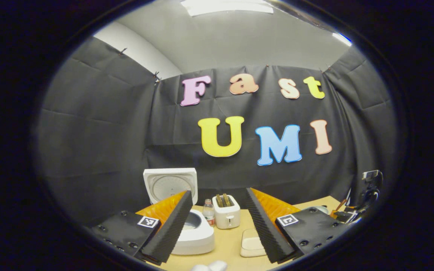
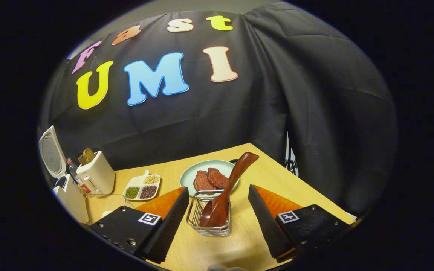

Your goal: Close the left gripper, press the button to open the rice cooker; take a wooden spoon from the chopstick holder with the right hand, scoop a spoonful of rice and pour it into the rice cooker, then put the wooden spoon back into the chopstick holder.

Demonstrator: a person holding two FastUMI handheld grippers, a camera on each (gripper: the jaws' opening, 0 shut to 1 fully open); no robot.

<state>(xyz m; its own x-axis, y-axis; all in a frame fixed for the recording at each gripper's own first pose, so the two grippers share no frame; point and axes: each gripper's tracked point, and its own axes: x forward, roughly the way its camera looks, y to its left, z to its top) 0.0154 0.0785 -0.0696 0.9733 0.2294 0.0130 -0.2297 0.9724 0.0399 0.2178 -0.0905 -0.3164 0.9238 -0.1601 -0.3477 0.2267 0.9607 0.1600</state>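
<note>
The white rice cooker (image 1: 196, 235) stands with its lid (image 1: 170, 184) raised, partly behind one finger of my left gripper (image 1: 219, 194), which is open and holds nothing. In the right gripper view the cooker (image 2: 70, 199) sits at the far left, lid up. A brown wooden spoon (image 2: 232, 180) leans in the wire chopstick holder (image 2: 209, 222), handle up to the right. My right gripper (image 2: 219, 190) is open, a finger on each side of the holder and apart from it. A white divided dish (image 2: 141, 187) holds grains and beans.
A white toaster (image 2: 94, 173) with bread and a small bottle (image 2: 74, 169) stand beside the cooker. A pale green plate (image 2: 198, 167) with dark red slices lies behind the holder. The wooden table (image 2: 262, 173) ends close to the right. A pale dish (image 1: 251, 244) lies near my left gripper.
</note>
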